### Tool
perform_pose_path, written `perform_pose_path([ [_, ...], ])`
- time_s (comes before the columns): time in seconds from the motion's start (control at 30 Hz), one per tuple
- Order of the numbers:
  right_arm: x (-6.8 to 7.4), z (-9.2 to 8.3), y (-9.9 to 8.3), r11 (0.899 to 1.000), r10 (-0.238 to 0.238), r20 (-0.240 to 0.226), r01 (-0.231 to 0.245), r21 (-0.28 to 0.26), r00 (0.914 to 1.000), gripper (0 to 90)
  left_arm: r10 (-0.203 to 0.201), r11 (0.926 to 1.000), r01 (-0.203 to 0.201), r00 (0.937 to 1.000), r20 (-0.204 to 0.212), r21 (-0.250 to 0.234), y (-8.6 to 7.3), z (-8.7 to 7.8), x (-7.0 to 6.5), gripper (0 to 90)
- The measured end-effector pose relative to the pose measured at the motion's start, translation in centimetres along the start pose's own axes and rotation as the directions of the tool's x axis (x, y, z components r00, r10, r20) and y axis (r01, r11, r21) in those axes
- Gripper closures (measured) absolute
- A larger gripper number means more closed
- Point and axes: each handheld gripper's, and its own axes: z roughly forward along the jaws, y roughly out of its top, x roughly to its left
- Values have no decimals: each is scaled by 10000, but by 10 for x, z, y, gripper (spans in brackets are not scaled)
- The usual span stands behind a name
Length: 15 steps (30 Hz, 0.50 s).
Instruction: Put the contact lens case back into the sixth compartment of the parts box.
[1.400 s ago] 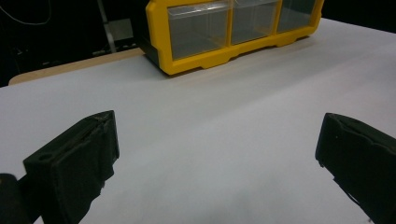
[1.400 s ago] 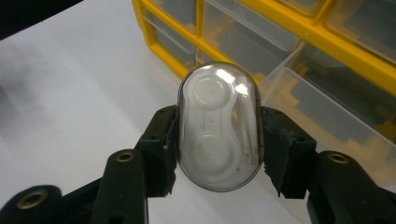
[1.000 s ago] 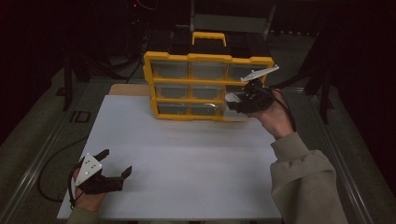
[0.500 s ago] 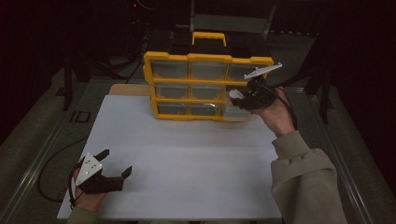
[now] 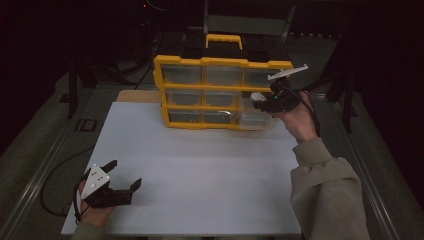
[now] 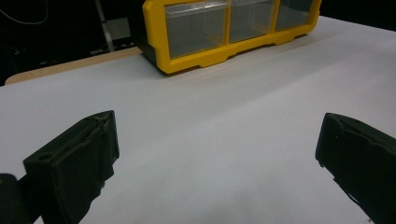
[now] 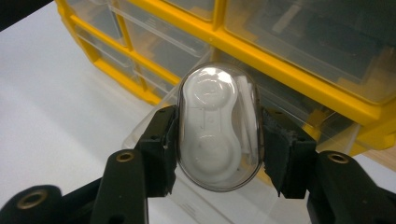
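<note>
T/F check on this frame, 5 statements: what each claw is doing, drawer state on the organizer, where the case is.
1. The right claw is shut on a clear oval case. True.
2. The left claw holds a drawer. False: its jaws stand wide apart over the bare white table, holding nothing.
3. The bottom right drawer of the yellow organizer is pulled out. True.
4. The oval case lies on the table beside the organizer. False: it is held in the air at the organizer's right side, above the open drawer.
5. The organizer lies flat with its drawers facing up. False: it stands upright at the far side of the table, drawer fronts toward the person.
</note>
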Motion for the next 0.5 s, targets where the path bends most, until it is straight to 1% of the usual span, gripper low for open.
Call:
perform_pose_path([
  [0.2, -2, 2, 3, 9999, 93, 96, -93, 43, 9999, 491, -4, 10000, 4, 10000, 4, -3, 0, 0, 0, 3],
  [0.37, -3, 5, 4, 9999, 24, 302, -28, 141, 9995, 490, 1, 10000, -1, 10000, 13, -3, 0, 0, 0, 3],
  [0.5, -4, 8, 5, 9996, 99, 357, -108, 252, 9993, 490, -12, 10000, 12, 10000, 4, -13, 0, 0, 0, 3],
])
